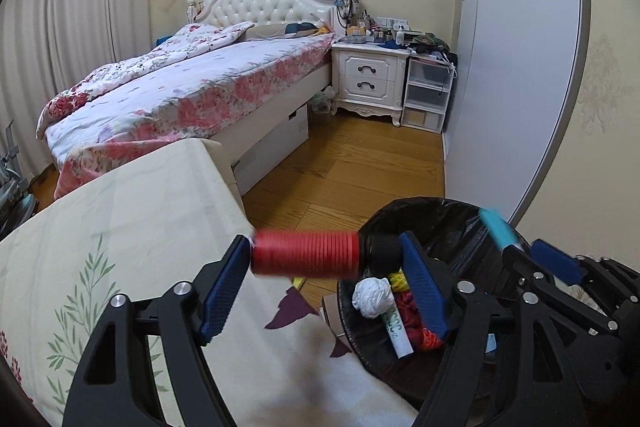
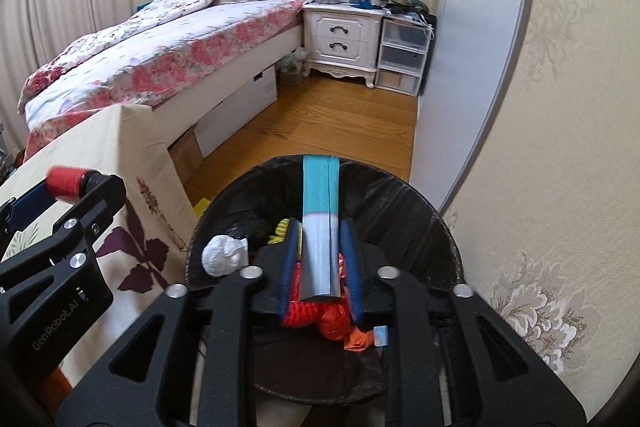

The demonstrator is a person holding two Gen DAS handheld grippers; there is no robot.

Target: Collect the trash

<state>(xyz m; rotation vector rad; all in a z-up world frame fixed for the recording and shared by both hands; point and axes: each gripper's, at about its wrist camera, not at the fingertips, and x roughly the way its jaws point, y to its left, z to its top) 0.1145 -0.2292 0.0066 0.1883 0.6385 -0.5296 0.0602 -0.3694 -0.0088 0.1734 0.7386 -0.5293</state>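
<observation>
My left gripper (image 1: 324,259) is shut on a red ribbed spool with a black end (image 1: 306,253), held crosswise at the table's edge, just left of the bin. My right gripper (image 2: 320,251) is shut on a long teal and white box (image 2: 320,219), held over the black-lined trash bin (image 2: 420,203). The bin holds a crumpled white paper ball (image 2: 224,253), a red net bag (image 2: 308,311), yellow scraps and a white tube (image 1: 396,331). The right gripper also shows in the left wrist view (image 1: 532,251), and the left gripper shows in the right wrist view (image 2: 60,187).
A table with a cream floral cloth (image 1: 120,227) stands left of the bin. A bed (image 1: 180,83) lies behind it, with a white nightstand (image 1: 370,79) and plastic drawers (image 1: 426,95) beyond. Wood floor (image 1: 352,167) runs between the bed and the wardrobe door (image 1: 516,67) on the right.
</observation>
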